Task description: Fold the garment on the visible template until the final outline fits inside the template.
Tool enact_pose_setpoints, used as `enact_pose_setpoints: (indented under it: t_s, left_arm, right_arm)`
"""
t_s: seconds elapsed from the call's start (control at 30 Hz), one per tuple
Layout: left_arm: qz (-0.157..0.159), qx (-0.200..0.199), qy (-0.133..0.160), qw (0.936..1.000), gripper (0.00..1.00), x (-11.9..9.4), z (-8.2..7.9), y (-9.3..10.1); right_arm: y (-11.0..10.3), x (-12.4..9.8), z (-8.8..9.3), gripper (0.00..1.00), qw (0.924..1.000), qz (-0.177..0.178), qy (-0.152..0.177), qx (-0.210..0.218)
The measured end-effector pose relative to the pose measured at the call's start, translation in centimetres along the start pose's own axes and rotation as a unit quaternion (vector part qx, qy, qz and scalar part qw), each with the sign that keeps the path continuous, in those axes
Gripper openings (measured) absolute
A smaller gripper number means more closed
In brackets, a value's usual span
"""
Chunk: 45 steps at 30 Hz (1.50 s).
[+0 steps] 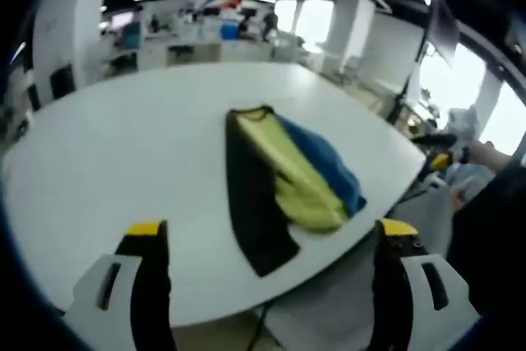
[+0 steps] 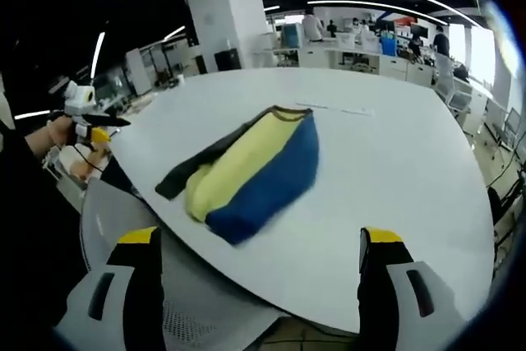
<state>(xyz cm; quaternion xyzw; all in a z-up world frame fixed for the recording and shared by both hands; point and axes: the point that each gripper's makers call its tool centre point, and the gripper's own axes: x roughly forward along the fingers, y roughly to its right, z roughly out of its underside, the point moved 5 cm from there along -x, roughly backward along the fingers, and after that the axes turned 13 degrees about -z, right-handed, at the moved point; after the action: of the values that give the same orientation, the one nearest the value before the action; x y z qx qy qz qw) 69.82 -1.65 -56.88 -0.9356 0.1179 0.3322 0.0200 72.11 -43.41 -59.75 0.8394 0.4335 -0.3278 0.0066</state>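
A folded garment point(image 1: 283, 178) in yellow, blue and black lies bunched on the white table point(image 1: 123, 145), near the table's edge. My left gripper point(image 1: 272, 230) stands open in front of it, off the table edge, with nothing between its yellow-tipped jaws. In the right gripper view the same garment point(image 2: 246, 170) lies with its blue side nearest. My right gripper point(image 2: 260, 237) is open and empty, short of the cloth. Each gripper also shows in the other's view, held in a hand: the right gripper point(image 1: 438, 152) and the left gripper point(image 2: 85, 117). I cannot make out a template outline.
A grey mesh chair point(image 2: 173, 302) stands under the near table edge, also seen as the chair point(image 1: 320, 310). Faint thin marks point(image 2: 333, 109) lie on the table beyond the garment. Desks, a white pillar point(image 2: 230, 14) and people fill the office behind.
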Motion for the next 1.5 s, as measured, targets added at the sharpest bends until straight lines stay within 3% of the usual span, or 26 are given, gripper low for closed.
enact_pose_setpoints:
  t_s: [0.17, 0.5, 0.83, 1.0, 1.2, 1.5]
  left_arm:
    - [-0.004, -0.005, -0.001, 1.0000, 0.99, 0.2, 0.0, -0.5]
    - [-0.003, 0.009, -0.010, 0.9999, 0.99, 0.7, 0.4, -0.4]
    - [0.007, 0.006, -0.016, 0.9998, 0.99, 1.2, 0.9, -0.4]
    - [0.008, -0.002, -0.016, 0.9998, 0.99, 1.5, 0.9, -0.8]
    - [0.009, -0.003, -0.017, 0.9998, 0.99, 1.8, 1.0, -1.0]
    - [0.010, -0.009, -0.024, 0.9996, 0.99, 1.9, 2.0, -1.5]
  right_arm:
    - [0.0, 0.3, -0.2, 1.00, 1.0000, -0.003, -0.002, 0.000]
    - [-1.5, 2.5, -0.3, 0.89, 0.9993, -0.029, -0.019, -0.010]
    - [-4.5, 6.7, 0.5, 0.69, 0.9946, -0.071, -0.072, -0.025]
    - [-6.0, 8.3, 0.4, 0.56, 0.9916, -0.101, -0.077, -0.026]
    - [-7.5, 11.0, 0.9, 0.47, 0.9859, -0.132, -0.098, -0.030]
    - [-7.4, 15.0, 1.8, 0.39, 0.9837, -0.127, -0.126, -0.020]
